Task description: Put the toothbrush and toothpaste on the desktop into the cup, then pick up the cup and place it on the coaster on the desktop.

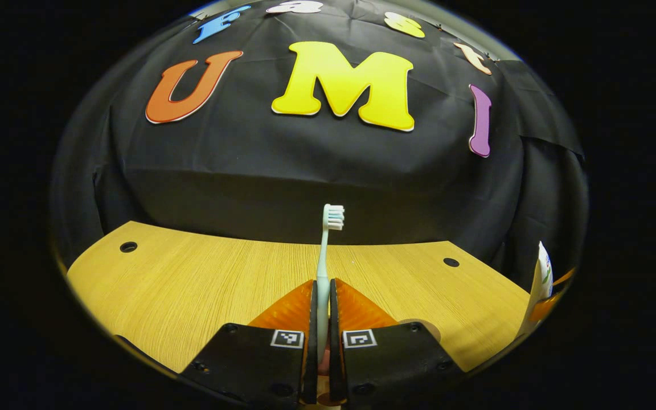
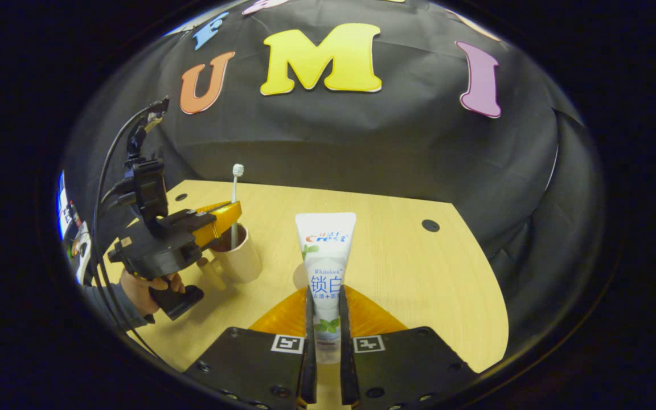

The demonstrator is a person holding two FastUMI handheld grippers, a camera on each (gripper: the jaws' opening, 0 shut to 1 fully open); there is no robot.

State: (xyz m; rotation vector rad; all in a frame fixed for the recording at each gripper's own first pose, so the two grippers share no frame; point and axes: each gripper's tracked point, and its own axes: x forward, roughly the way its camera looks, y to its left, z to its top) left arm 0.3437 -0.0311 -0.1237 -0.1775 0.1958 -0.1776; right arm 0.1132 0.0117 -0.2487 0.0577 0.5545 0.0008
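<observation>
Toothbrush (image 2: 236,199) stands upright, bristle head up, clamped between the fingers of the left gripper (image 2: 226,219), its lower end directly over or just inside the mouth of the cup (image 2: 241,257); we cannot tell whether it touches the bottom. We note the toothpaste (image 2: 326,273) pinched upright in the right gripper (image 2: 326,336), with the cup lying to that gripper's left and farther out on the desktop (image 2: 408,267), so the left hand is nearer

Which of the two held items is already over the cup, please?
The toothbrush, in the left claw, stands over the cup; the toothpaste is apart.
</observation>
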